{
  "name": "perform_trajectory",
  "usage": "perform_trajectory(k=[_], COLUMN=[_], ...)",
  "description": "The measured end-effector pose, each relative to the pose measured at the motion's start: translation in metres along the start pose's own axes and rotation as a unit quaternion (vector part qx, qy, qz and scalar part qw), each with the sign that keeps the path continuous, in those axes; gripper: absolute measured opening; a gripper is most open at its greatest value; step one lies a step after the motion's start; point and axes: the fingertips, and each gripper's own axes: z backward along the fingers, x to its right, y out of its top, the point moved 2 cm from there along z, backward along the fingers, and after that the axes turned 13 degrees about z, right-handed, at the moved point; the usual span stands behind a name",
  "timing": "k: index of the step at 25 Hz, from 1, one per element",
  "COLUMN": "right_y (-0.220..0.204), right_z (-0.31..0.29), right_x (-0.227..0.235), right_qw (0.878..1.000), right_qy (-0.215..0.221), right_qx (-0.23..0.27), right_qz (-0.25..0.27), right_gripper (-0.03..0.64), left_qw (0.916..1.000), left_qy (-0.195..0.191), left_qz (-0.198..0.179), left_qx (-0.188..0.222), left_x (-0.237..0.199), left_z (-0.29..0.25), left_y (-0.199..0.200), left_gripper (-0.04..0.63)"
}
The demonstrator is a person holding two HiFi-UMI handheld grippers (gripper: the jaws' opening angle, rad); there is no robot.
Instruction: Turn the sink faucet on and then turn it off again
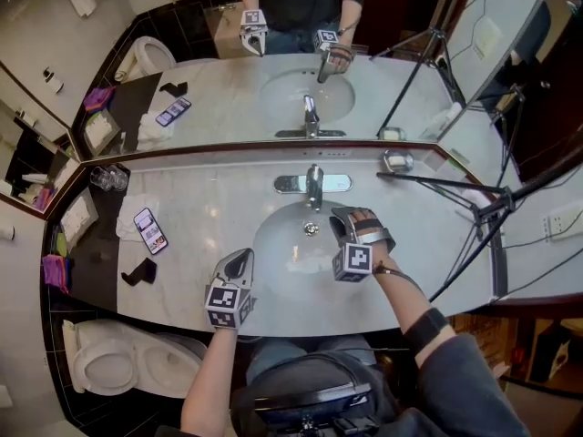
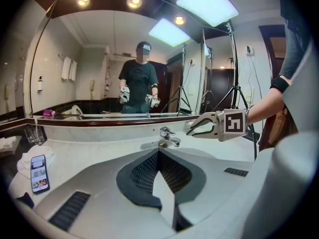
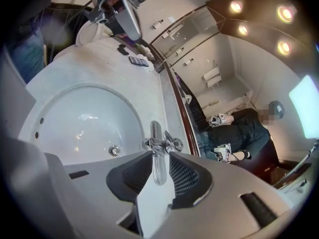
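Pale marble counter [image 1: 209, 203], glossy and grey-veined, curved front edge. Chrome faucet [image 1: 312, 186] stands on an oval chrome plate at the back rim of the round white basin [image 1: 273, 258], spout reaching over the drain [image 1: 311, 229].

My right gripper [image 1: 342, 219] hangs over the basin just right of the spout, jaws partly apart, gripping nothing. In the right gripper view the faucet [image 3: 158, 146] lines up in the gap between the ribbed black pads [image 3: 187, 176] but looks clear of them. The left gripper view catches that right gripper [image 2: 193, 129] side-on, with the gap between its jaws plain.

My left gripper [image 1: 240, 260] sits at the basin's near rim, jaws apart and empty too.

The drain shows in the head and right gripper views, not the left one.

Phone [image 1: 150, 230] lies face up left of the basin, screen print too small to read. Black tripod [image 1: 474, 212] leans over the counter's right end.
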Motion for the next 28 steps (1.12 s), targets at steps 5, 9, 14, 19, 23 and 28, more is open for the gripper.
perform_trajectory(k=[5,9,14,19,23,28], right_y=[-0.011,-0.025,-0.046,-0.064,-0.073,-0.074], right_z=[0.050,0.084,0.112,0.132,0.151,0.153], right_x=[0.010,0.011,0.005,-0.003,0.000,-0.016], right_qw=[0.995,0.985,0.955,0.895,0.870,0.867], right_qy=[-0.030,-0.053,-0.066,-0.077,-0.099,-0.093], right_qx=[-0.005,-0.009,-0.005,0.022,0.029,0.018], right_qz=[-0.090,-0.163,-0.288,-0.438,-0.483,-0.489], right_gripper=[0.076,0.037,0.018,0.017,0.017,0.018], left_qw=[0.9998,0.9995,0.9993,0.9994,0.9994,0.9995], left_qy=[-0.012,-0.018,-0.019,-0.019,-0.019,-0.020], left_qz=[-0.016,-0.024,-0.030,-0.028,-0.025,-0.019], left_qx=[0.000,0.006,0.010,0.010,0.014,0.014], left_x=[0.010,0.014,0.015,0.015,0.016,0.014], left_z=[0.005,0.011,0.017,0.020,0.020,0.021], left_y=[0.009,0.019,0.025,0.024,0.024,0.023], left_gripper=[-0.005,-0.005,-0.005,-0.005,-0.005,-0.005])
